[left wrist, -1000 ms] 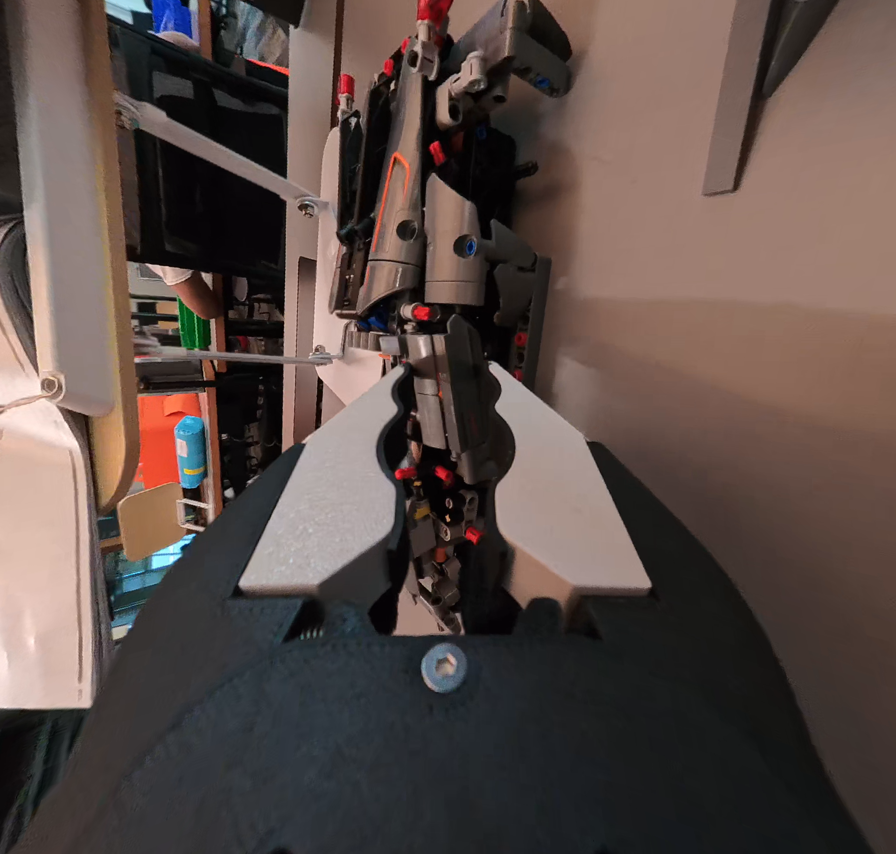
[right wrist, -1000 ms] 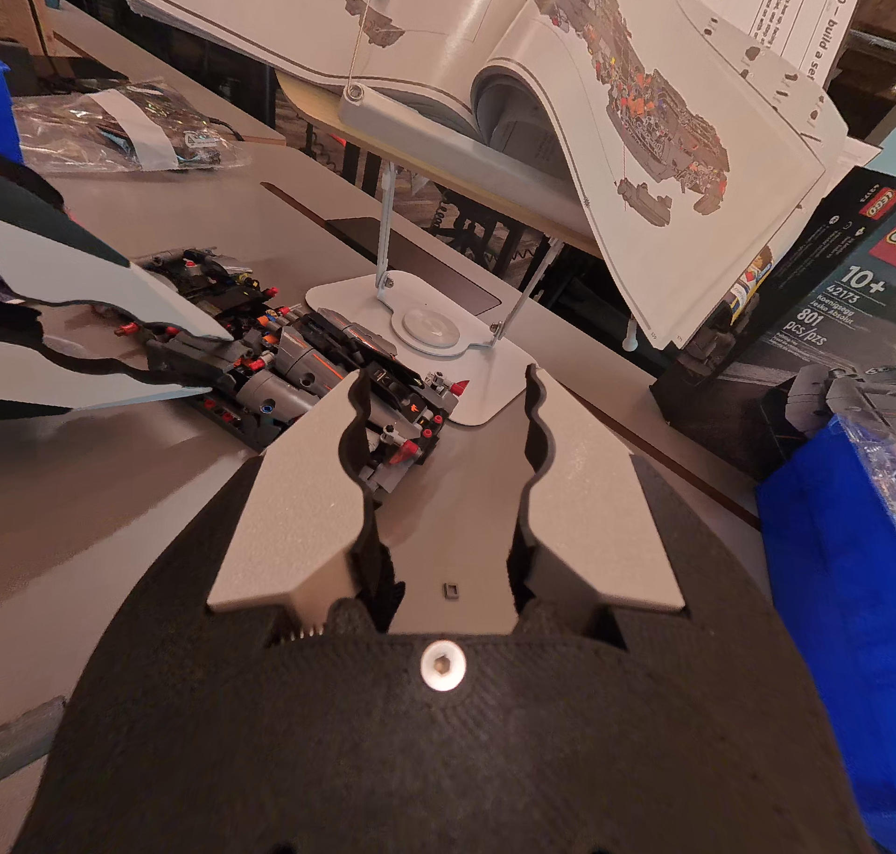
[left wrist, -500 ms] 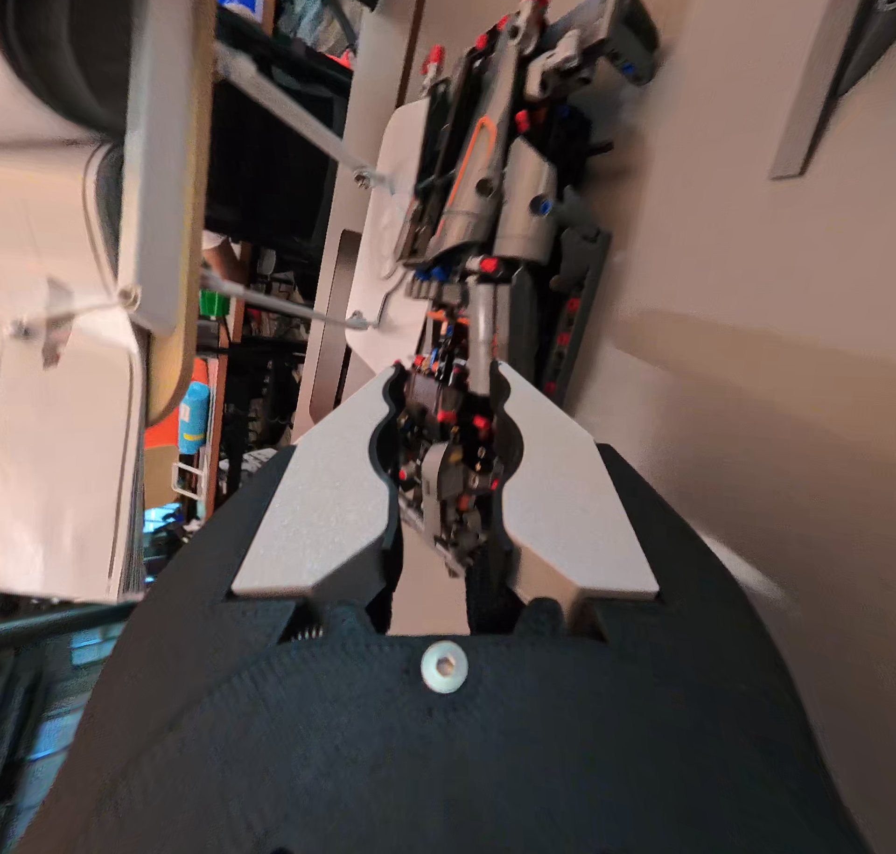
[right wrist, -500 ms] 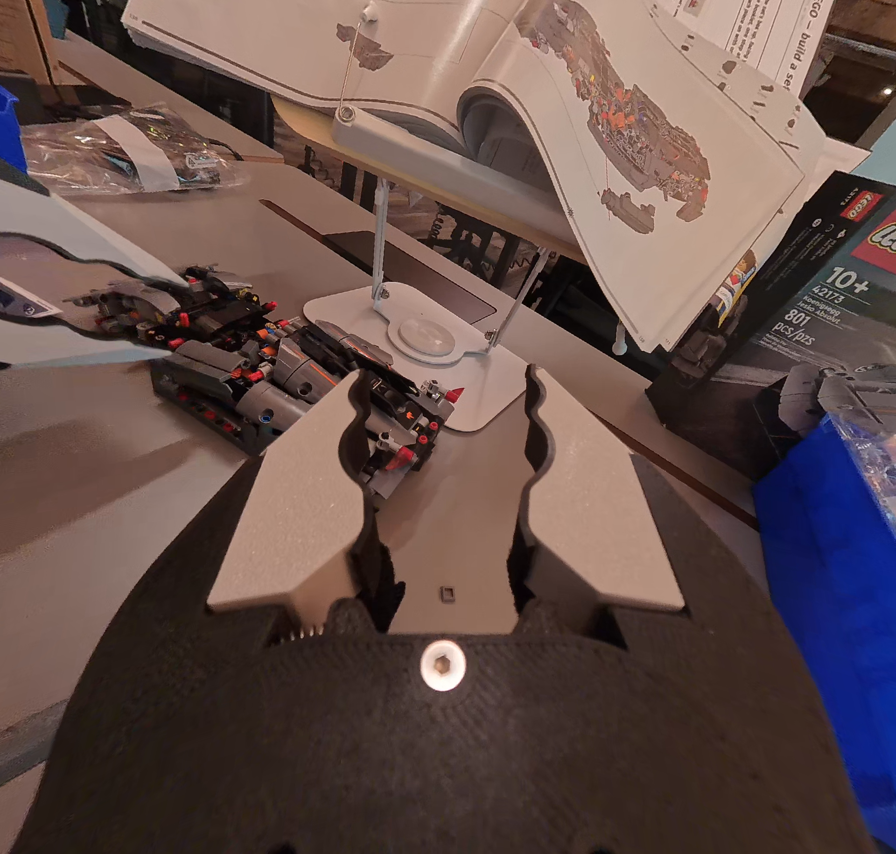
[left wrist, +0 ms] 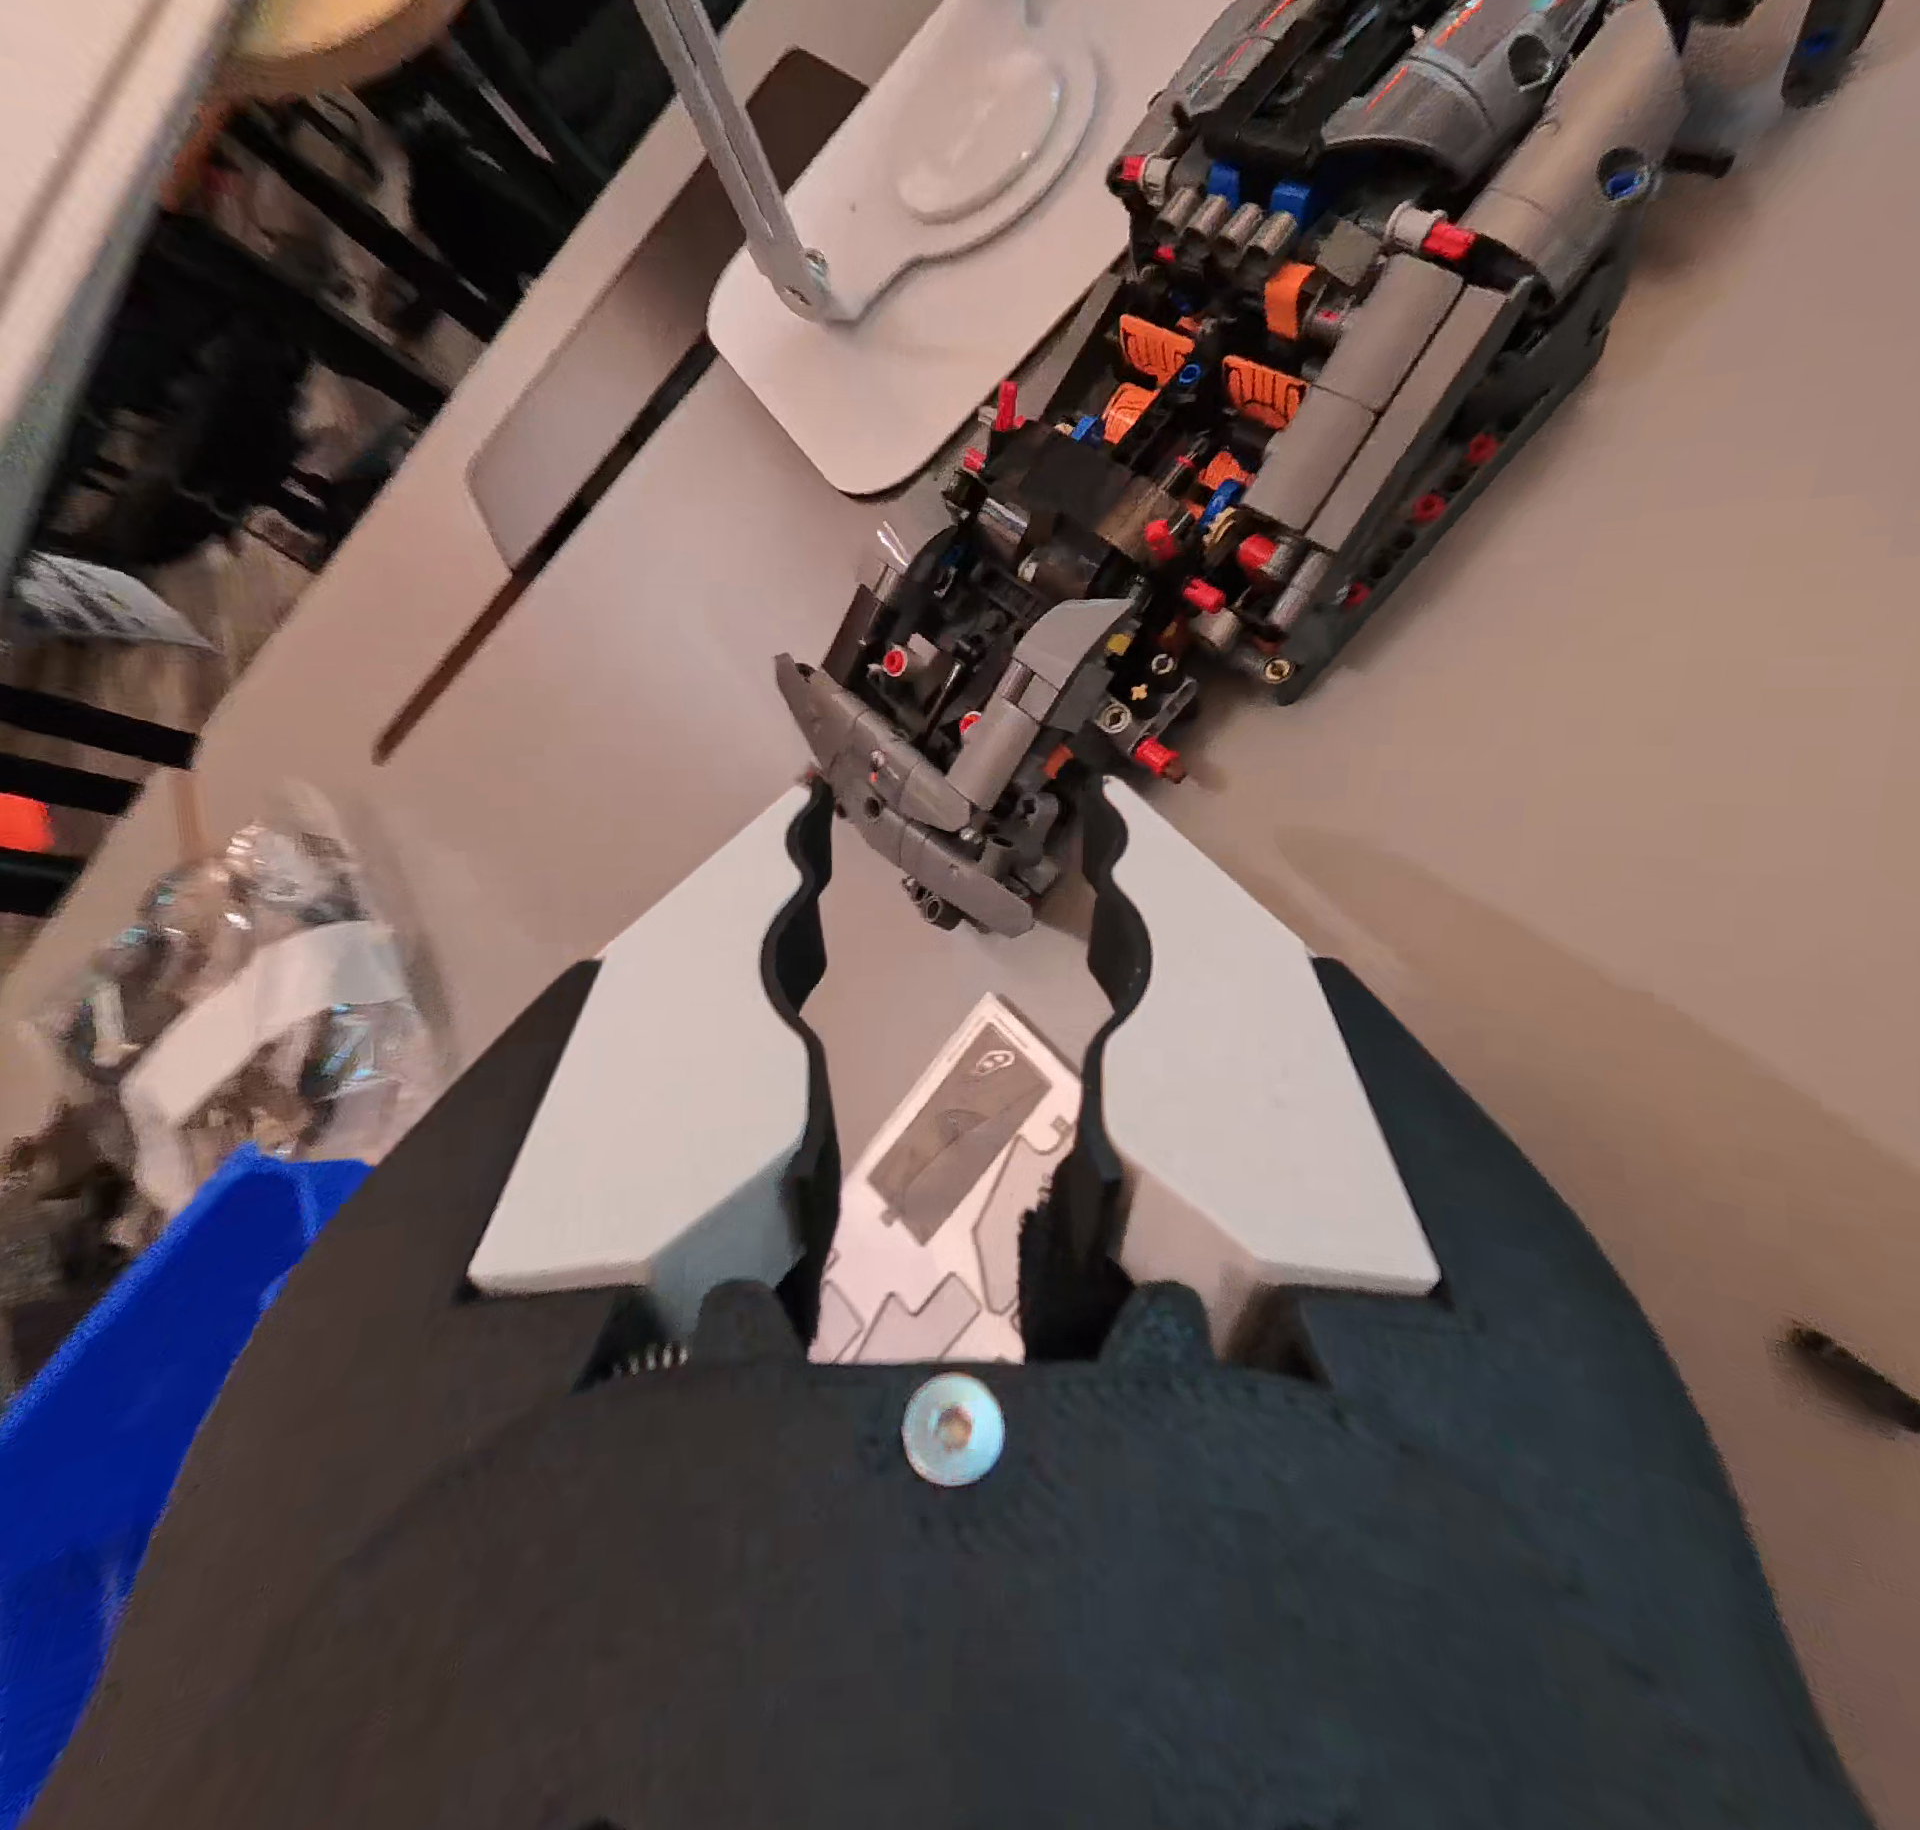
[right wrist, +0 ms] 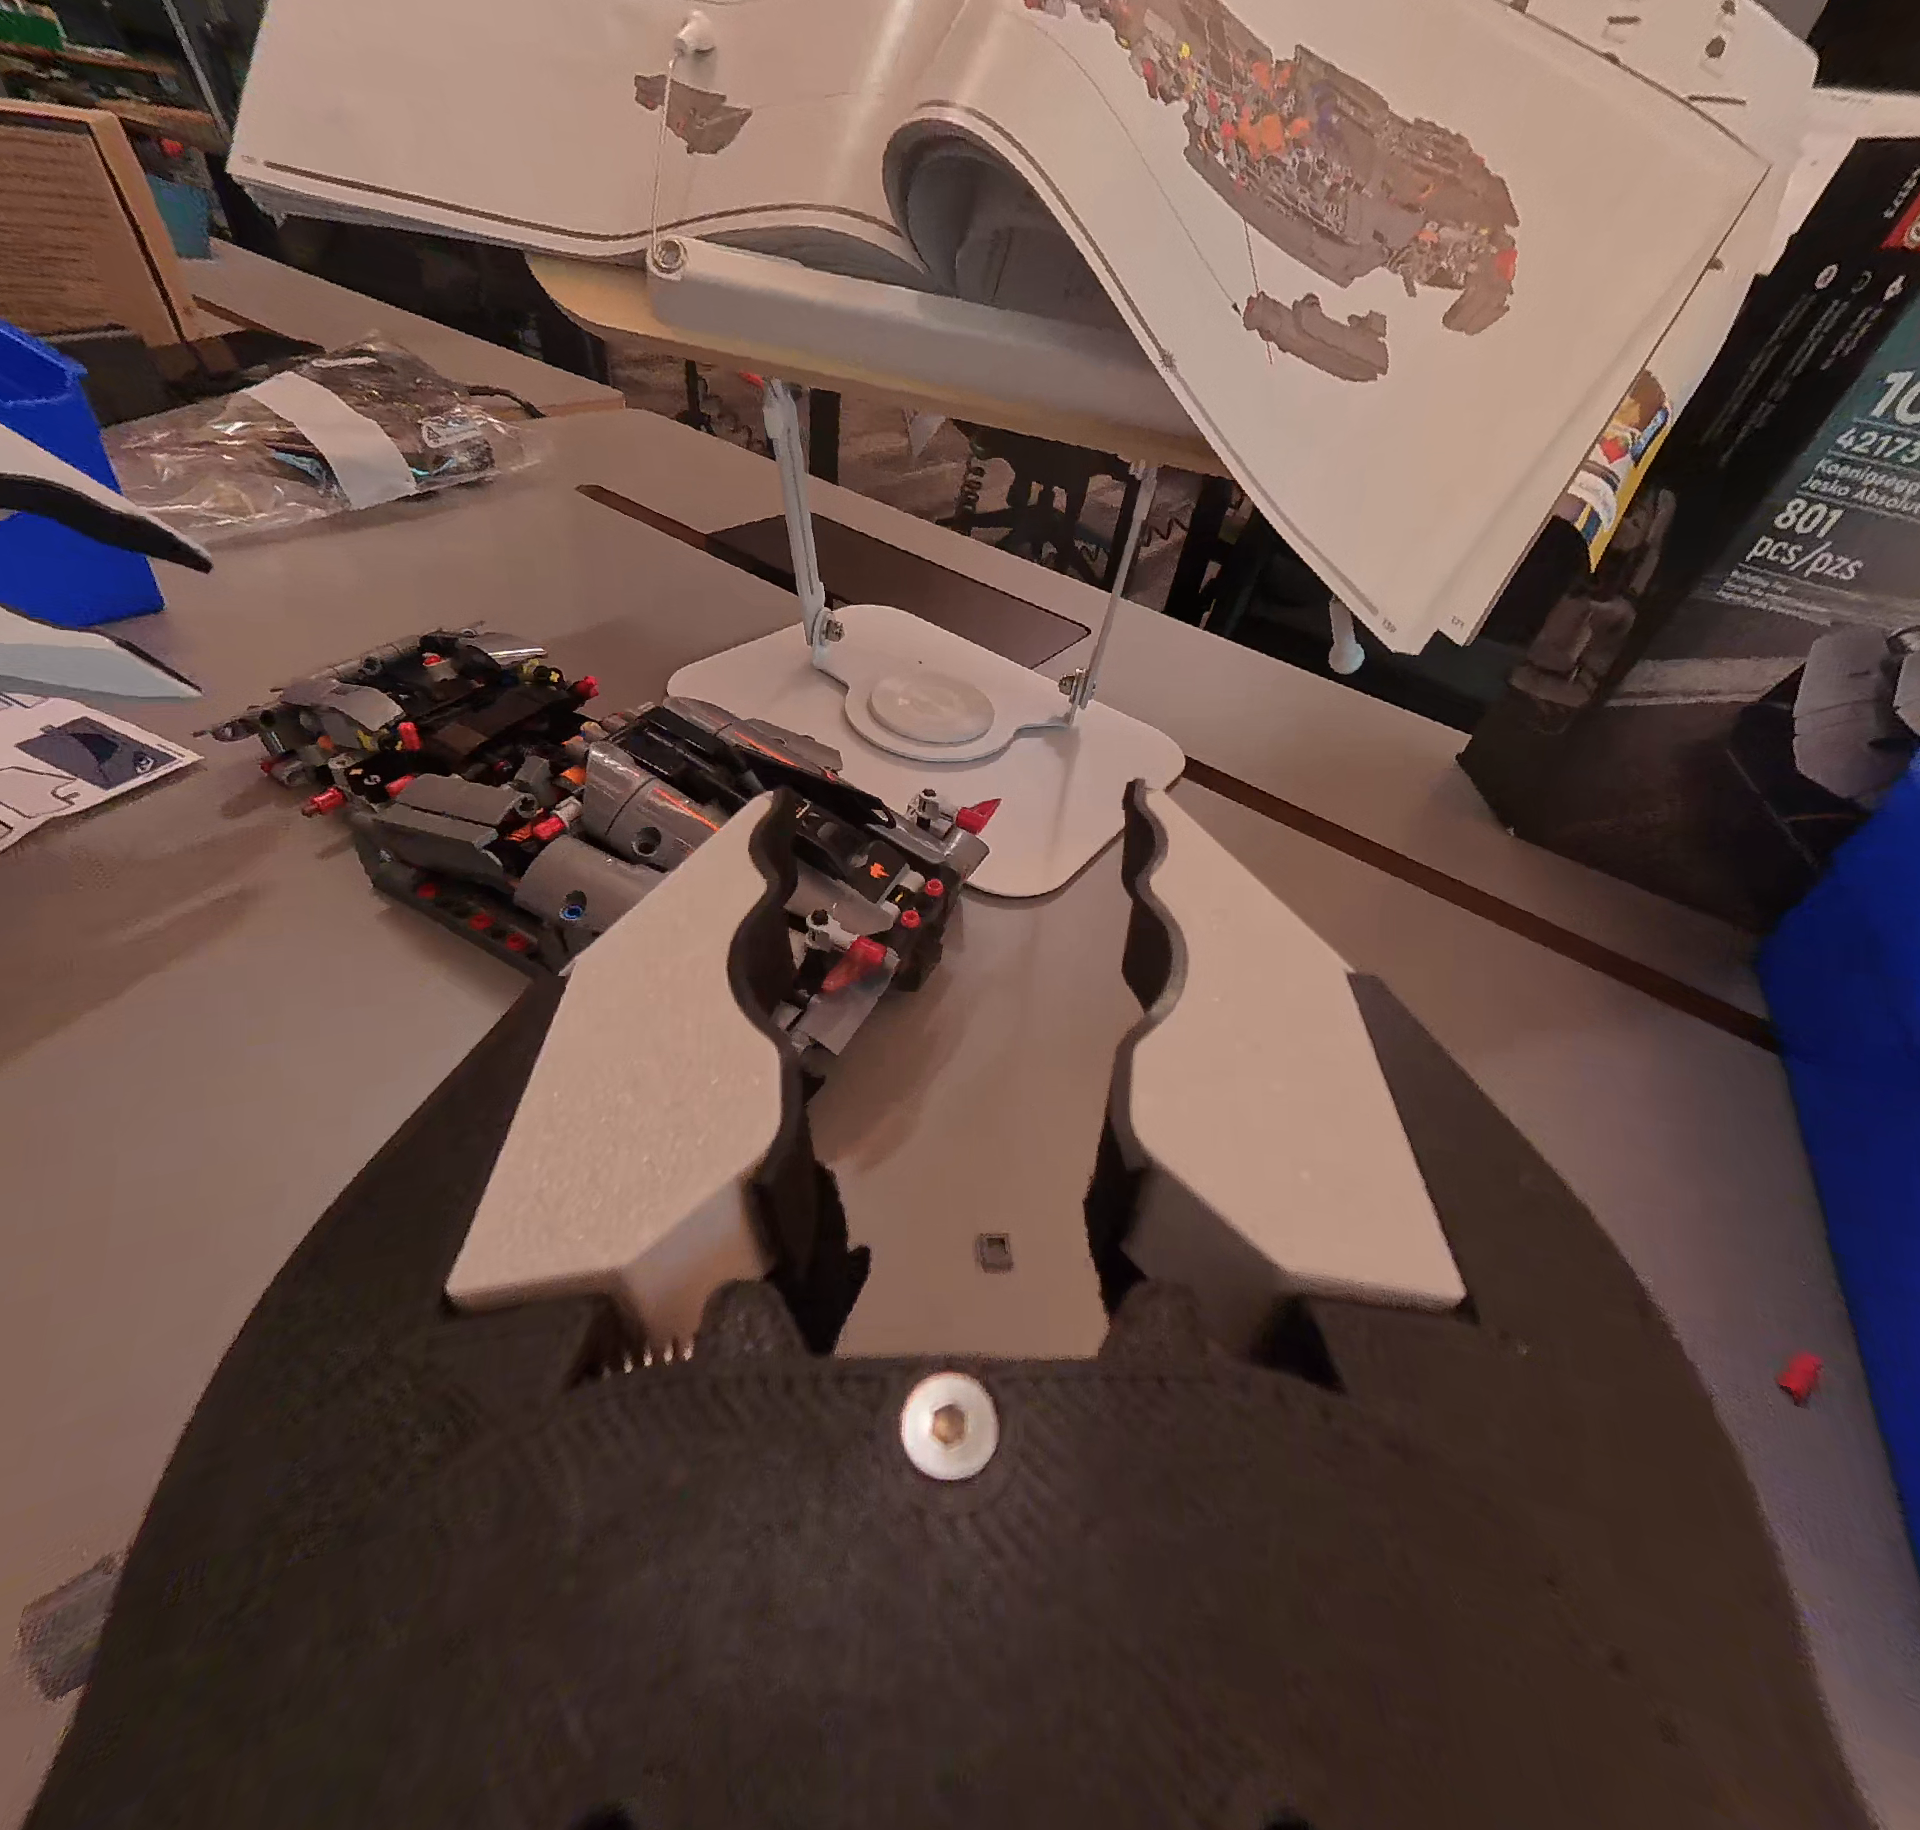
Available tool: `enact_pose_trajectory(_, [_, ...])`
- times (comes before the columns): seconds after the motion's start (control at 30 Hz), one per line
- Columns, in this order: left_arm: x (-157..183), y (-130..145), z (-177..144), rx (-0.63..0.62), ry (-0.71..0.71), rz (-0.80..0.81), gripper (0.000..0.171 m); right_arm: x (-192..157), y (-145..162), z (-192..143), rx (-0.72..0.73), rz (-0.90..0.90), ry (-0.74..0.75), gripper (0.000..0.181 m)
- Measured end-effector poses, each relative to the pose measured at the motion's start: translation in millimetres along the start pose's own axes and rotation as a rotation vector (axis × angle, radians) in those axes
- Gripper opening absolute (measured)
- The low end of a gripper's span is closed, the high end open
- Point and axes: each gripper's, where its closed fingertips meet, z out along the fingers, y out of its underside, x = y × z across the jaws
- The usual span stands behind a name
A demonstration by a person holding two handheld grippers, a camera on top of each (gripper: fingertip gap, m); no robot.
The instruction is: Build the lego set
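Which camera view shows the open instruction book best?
The right wrist view: the instruction book spreads across its stand, both pages facing the camera. The left wrist view catches only a blurred edge in its top-left corner.

The left wrist view looks down along its fingers, close above the table [left wrist: 1558, 949], toward the lego car [left wrist: 1299, 450] at 1 o'clock. The right wrist view sits lower, facing the same car [right wrist: 540, 804] at 11 o'clock; both share the white stand base [right wrist: 1039, 772].
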Motion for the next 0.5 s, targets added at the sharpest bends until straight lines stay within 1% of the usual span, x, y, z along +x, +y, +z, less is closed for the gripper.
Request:
enact_pose_trajectory(0.07, [0.0,-0.6,4.2,-0.019,0.041,-0.066,0.046,2.7,1.8,-0.2,0.0,0.019,-0.001,0.061])
enact_pose_trajectory(0.2, [-9.5,2.1,14.8,-0.051,0.07,-0.186,0.04,7.0,5.1,-0.3,-0.003,0.046,0.0,0.061])
enact_pose_trajectory(0.3, [-0.6,5.3,26.5,-0.077,0.182,-0.287,0.038,8.1,6.3,0.0,-0.005,0.058,-0.003,0.061])
enact_pose_trajectory(0.37, [-0.9,9.2,33.1,-0.086,0.196,-0.318,0.034,8.8,6.4,-0.4,-0.004,0.063,-0.004,0.06])
enact_pose_trajectory(0.43, [1.1,7.1,33.6,-0.068,0.228,-0.362,0.029,8.8,6.0,-0.9,-0.002,0.072,-0.011,0.06])
enact_pose_trajectory(0.5, [4.5,7.3,33.6,-0.072,0.252,-0.373,0.024,8.8,6.1,-1.1,-0.002,0.084,-0.018,0.06])
